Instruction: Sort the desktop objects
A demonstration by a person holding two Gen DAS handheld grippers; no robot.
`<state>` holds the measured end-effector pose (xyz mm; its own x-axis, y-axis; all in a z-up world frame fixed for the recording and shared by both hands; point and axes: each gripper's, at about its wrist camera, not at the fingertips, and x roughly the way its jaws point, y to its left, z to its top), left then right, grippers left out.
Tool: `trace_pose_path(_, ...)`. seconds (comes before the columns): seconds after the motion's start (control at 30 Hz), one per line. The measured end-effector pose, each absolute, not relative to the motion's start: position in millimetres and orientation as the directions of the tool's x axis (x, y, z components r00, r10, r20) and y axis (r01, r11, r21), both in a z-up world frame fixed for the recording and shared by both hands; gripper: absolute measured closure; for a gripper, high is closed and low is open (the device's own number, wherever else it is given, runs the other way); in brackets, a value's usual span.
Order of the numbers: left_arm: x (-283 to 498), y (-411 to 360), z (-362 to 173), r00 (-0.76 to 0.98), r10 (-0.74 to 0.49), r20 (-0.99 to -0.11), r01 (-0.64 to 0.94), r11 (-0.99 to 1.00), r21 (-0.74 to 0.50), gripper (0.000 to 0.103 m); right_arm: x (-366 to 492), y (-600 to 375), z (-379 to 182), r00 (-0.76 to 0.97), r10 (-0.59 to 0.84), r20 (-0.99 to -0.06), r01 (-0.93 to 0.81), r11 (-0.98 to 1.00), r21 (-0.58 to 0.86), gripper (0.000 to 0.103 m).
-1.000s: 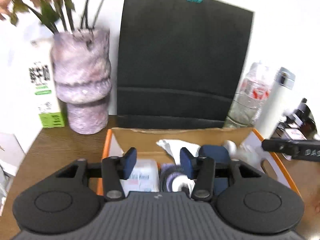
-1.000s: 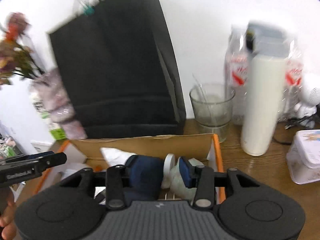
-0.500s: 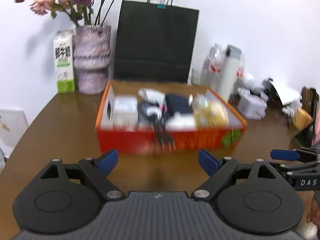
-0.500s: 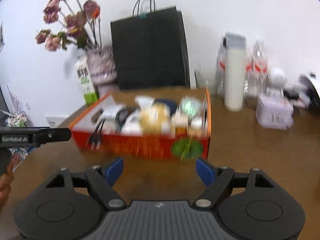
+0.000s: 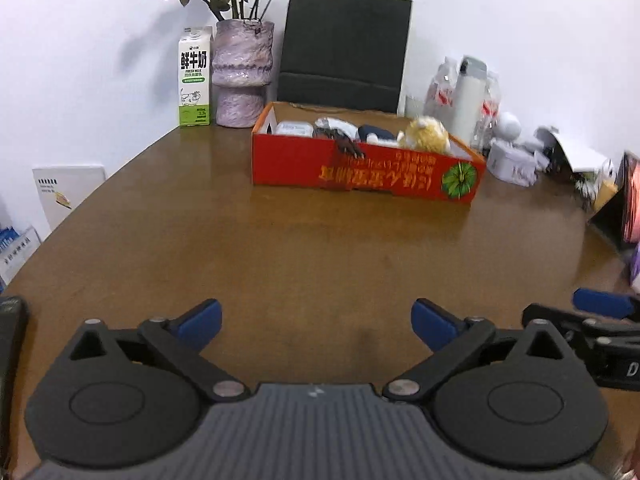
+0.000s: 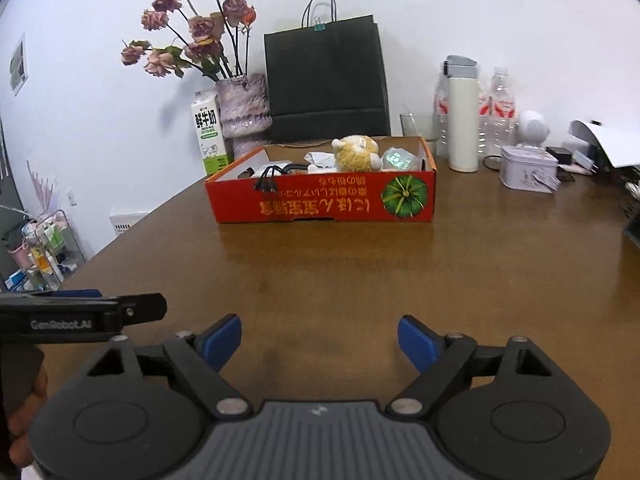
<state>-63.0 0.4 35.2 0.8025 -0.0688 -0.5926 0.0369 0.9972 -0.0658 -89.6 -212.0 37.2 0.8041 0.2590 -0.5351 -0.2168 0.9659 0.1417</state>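
Observation:
A red cardboard box (image 5: pixel 360 174) (image 6: pixel 320 202) stands at the back of the brown table. It holds a yellow plush toy (image 5: pixel 428 138) (image 6: pixel 356 154), a white case (image 5: pixel 294 128), a dark blue pouch (image 5: pixel 376 133), black cables (image 6: pixel 272 178) and other small items. My left gripper (image 5: pixel 316 322) hovers over the near part of the table, far from the box, jaws still opening and nothing between them. My right gripper (image 6: pixel 320 340) is beside it, also opening and empty. Each wrist view catches the other gripper at its edge.
Behind the box stand a black paper bag (image 6: pixel 326 80), a purple vase with dried roses (image 5: pixel 242 80) and a milk carton (image 5: pixel 195 80). A white flask (image 6: pixel 462 116), plastic bottles, a glass (image 6: pixel 418 128) and a tin (image 6: pixel 528 168) crowd the right back.
Both grippers have pulled back from inside the box to the near side of the table, and their jaws have spread wide. The items stayed in the box.

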Motion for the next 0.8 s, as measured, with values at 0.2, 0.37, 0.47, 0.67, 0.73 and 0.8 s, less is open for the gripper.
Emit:
trace_pose_path(0.2, -57, -3, 15, 0.77, -0.046, -0.636, 0.02, 0.999, -0.048, 0.0, -87, -201, 19, 0.789, 0.196, -0.582, -0.169, 0.98, 0.102, 0.013)
trace_pose_path(0.37, -39, 0, 3, 0.745, -0.019, -0.667, -0.016, 0.999, -0.046, 0.0, -59, -188, 9, 0.789, 0.159, -0.593, -0.148, 0.987, 0.067, 0.005)
trace_pose_path(0.47, -31, -2, -2, 0.756, 0.018, -0.655, -0.013, 1.0, 0.013, 0.0, -42, -183, 6, 0.797, 0.133, -0.589, -0.137, 0.99, 0.037, 0.003)
trace_pose_path(0.67, -15, 0, -4, 0.761, 0.012, -0.649, -0.006, 1.0, 0.011, 0.0, -13, -180, -6, 0.762, 0.062, -0.645, -0.068, 0.998, 0.015, 0.0)
trace_pose_path(0.73, -15, -1, -5, 0.76, 0.013, -0.65, -0.008, 1.0, 0.011, 0.0, -12, -181, -7, 0.759, 0.067, -0.648, -0.073, 0.997, 0.017, 0.0)
trace_pose_path(0.8, -13, -1, -5, 0.76, 0.007, -0.65, -0.001, 1.0, 0.009, 0.0, -12, -181, -8, 0.759, 0.068, -0.648, -0.076, 0.997, 0.016, 0.0)
